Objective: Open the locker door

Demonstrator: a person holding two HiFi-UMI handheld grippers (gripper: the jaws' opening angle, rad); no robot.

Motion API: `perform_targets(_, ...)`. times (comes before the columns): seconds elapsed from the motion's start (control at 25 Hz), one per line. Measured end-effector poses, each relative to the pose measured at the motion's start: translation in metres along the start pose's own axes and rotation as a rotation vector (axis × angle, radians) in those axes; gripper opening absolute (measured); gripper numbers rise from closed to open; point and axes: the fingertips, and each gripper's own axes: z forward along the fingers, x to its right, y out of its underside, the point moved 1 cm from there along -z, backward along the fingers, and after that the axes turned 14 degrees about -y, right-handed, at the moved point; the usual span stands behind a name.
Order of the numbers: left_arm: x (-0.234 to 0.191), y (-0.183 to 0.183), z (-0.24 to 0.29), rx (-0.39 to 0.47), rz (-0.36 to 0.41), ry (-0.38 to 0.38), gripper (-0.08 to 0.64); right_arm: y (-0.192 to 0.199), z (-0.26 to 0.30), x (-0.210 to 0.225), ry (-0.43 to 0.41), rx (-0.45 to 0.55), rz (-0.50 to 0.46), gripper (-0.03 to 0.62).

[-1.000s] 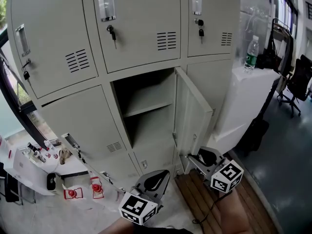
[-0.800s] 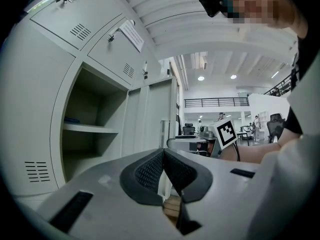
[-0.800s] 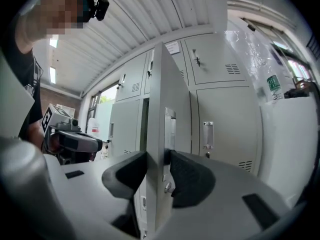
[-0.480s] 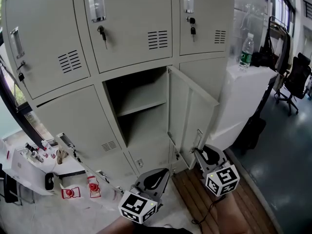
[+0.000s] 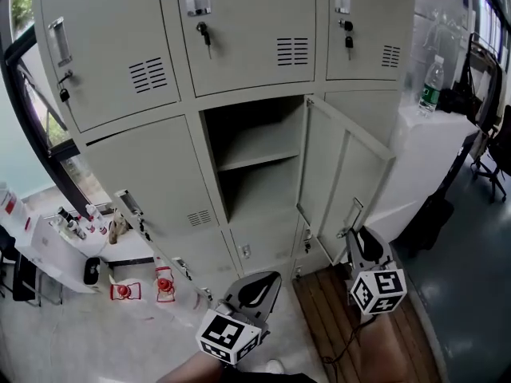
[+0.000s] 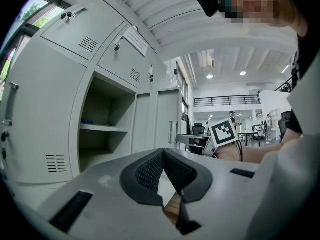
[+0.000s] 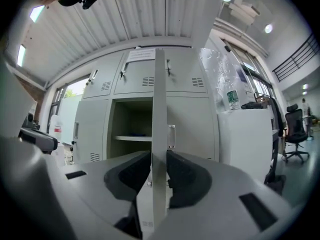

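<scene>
Locker door [image 7: 159, 134] risk: the grip sits only on the thin free edge, low down. I'd judge that a sideways tug could slide the pads off, or let the door swing back toward its compartment.
Right fingers [image 7: 182, 176]: have just been closing, and now pinch the door's free edge from both sides.
Left fingers [image 6: 150, 171]: pressed together at the tips, nothing between them, left of the door and touching nothing.
Door position: swung well out from the open compartment [image 5: 255, 174], hinged on its right edge, in the locker bank [image 5: 239, 62].
Progress: door looks largely open already.
</scene>
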Motion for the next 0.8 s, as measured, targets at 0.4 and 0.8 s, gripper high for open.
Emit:
perform_targets(0.4, -0.041, -0.003, -0.058, 0.01, -0.006, -0.063, 0.017, -0.024, -0.016, -0.062, 0.065, 0.075, -0.063, 0.054)
perform_targets(0.8, -0.08, -0.002, -0.135, 0.019, -0.025, -0.06, 0.017, -0.02, -0.008, -0.208, -0.107, 0.014, -0.039, 0.054)
